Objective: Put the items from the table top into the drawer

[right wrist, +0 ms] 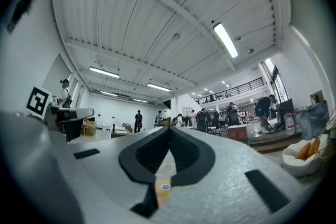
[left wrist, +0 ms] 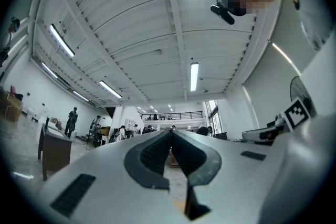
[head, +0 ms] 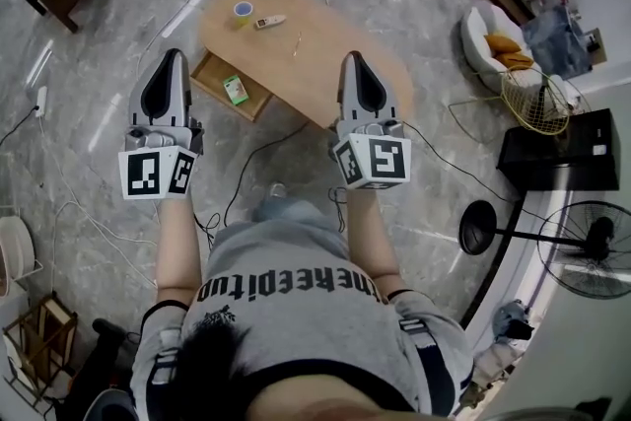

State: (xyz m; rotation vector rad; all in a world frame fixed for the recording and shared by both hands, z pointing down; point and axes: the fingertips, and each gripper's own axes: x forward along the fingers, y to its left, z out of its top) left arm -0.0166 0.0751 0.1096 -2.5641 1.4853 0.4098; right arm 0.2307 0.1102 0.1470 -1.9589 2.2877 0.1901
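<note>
**2 closed grippers, 3 items left on the table**

A person stands at the near side of the oval wooden table, holding the left gripper and the right gripper raised side by side and aimed across it. Each gripper's own view shows its jaws pressed together at the tips with nothing between them.

3 items lie toward the table's far left end. They are a roll of tape, a white handset-shaped thing just beside it, and a slim stick-like thing nearer the table's middle; what that last one is cannot be made out. The drawer stands open under the table's left edge, with 1 small green packet inside.

All 3 look light. The tape roll is probably stiff and best pinched across its ring wall, 1 jaw inside the hole. The handset looks hard and smooth, so a grip across its narrow middle should stop it tipping. The slim thing lies flat on the table and may skid away, so the tips should close low, across its width.
</note>
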